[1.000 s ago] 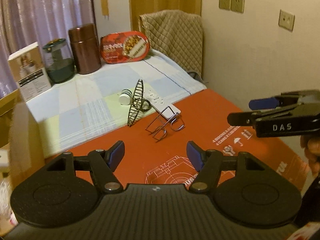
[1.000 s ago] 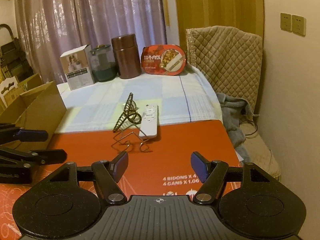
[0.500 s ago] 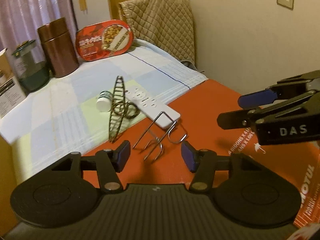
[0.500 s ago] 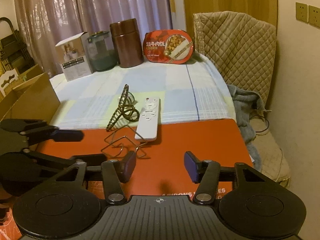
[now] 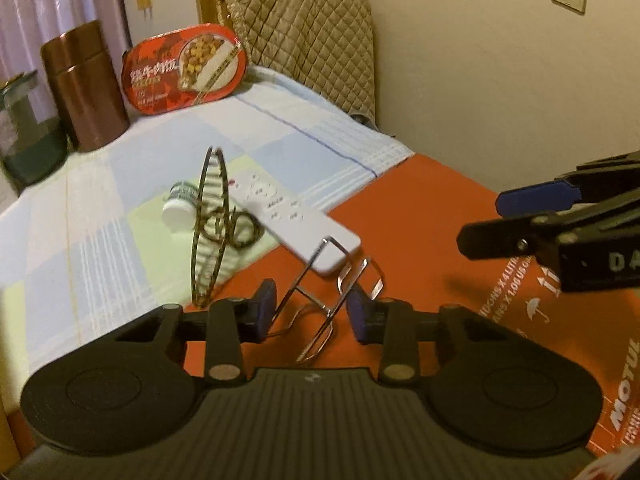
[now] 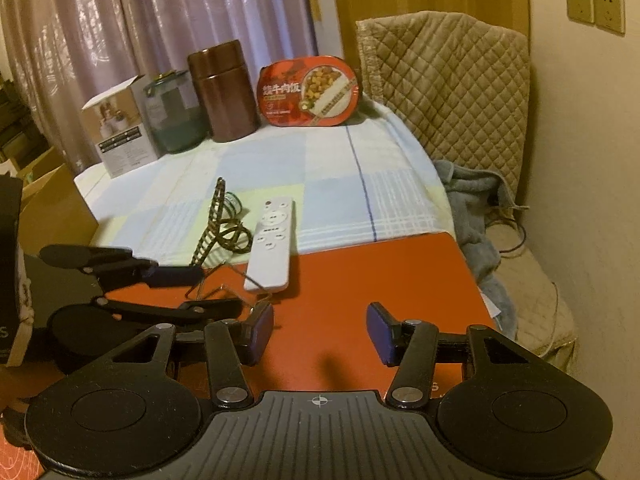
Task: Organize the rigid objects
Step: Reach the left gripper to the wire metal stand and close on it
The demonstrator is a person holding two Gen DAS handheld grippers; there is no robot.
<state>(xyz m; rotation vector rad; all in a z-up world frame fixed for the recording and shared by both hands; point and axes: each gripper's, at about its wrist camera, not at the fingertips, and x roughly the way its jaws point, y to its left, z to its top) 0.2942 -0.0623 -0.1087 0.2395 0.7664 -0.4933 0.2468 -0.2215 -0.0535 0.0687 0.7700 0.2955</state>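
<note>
Left fingers (image 5: 264, 312) closing around wire rack (image 5: 320, 304), pads apart.

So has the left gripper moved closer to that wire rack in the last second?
Yes. The left gripper has come forward; its closing jaws now flank the wire rack by the white remote, which earlier lay well ahead.

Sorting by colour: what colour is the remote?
White, with pale buttons. The remote shows best in the right wrist view.
</note>
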